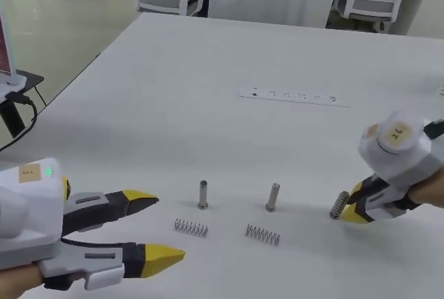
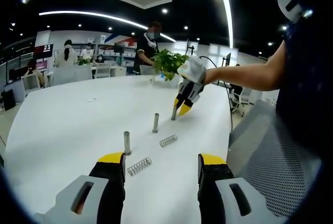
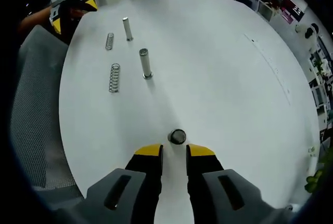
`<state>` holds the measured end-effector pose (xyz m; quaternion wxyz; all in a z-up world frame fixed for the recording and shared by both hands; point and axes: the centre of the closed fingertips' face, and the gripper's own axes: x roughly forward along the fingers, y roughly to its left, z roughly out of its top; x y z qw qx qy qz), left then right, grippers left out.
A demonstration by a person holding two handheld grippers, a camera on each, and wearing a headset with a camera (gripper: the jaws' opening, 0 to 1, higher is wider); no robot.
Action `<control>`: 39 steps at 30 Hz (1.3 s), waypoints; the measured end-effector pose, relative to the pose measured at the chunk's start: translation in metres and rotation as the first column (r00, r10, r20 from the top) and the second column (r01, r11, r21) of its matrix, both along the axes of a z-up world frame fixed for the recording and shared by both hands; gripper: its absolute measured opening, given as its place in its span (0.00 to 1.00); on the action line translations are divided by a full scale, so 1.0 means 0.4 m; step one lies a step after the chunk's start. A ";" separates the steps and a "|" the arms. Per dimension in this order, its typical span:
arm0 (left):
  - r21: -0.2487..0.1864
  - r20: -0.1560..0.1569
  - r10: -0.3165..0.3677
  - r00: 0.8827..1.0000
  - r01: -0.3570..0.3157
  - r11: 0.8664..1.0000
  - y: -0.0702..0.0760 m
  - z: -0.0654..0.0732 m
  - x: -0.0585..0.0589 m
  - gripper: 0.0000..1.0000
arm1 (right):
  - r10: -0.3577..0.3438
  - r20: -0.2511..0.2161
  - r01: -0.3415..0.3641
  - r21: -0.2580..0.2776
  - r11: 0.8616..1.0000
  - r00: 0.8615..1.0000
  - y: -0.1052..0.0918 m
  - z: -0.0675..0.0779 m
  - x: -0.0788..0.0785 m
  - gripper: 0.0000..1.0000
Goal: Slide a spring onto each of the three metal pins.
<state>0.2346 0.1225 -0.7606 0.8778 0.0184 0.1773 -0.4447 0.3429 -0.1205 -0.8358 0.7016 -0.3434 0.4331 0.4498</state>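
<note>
Your left tongs (image 1: pixel 170 226) gape wide, empty; your right tongs (image 3: pixel 175 150), narrowly parted, grip nothing beside the standing spring (image 1: pixel 338 205); 2 springs (image 1: pixel 191 227) (image 1: pixel 263 234) lie on the table (image 1: pixel 208 125).

No text can be read. At the right of the head view, a tan sticker (image 1: pixel 397 132) on the right tool (image 1: pixel 345 210) bears a dark mark too blurred to make out. At lower left, a second sticker (image 1: pixel 29 172) on the left tool (image 1: pixel 163 228) is equally unclear.
</note>
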 end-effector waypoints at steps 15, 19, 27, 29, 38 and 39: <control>0.001 0.002 -0.010 1.000 0.010 1.000 -0.005 0.000 0.001 0.51 | -0.013 0.007 0.013 0.004 1.000 1.000 -0.009 0.002 -0.024 0.16; 0.002 0.003 -0.012 1.000 0.012 1.000 -0.006 -0.001 0.002 0.51 | -0.022 0.008 0.021 0.008 1.000 1.000 -0.009 0.004 -0.035 0.16; 0.000 0.004 -0.018 1.000 0.018 1.000 -0.011 0.001 0.000 0.51 | -0.021 0.004 0.021 0.012 1.000 1.000 0.000 0.004 -0.061 0.15; -0.001 0.006 -0.019 1.000 0.019 1.000 -0.011 0.002 0.001 0.51 | -0.019 0.004 0.019 0.016 1.000 1.000 0.006 0.006 -0.070 0.15; 0.000 0.005 -0.023 1.000 0.023 1.000 -0.013 0.000 -0.004 0.51 | -0.003 0.004 0.003 0.061 0.998 1.000 0.052 0.014 -0.103 0.16; 0.001 0.005 -0.024 1.000 0.024 1.000 -0.014 -0.001 -0.004 0.51 | 0.002 0.005 -0.002 0.060 0.998 1.000 0.058 0.013 -0.107 0.16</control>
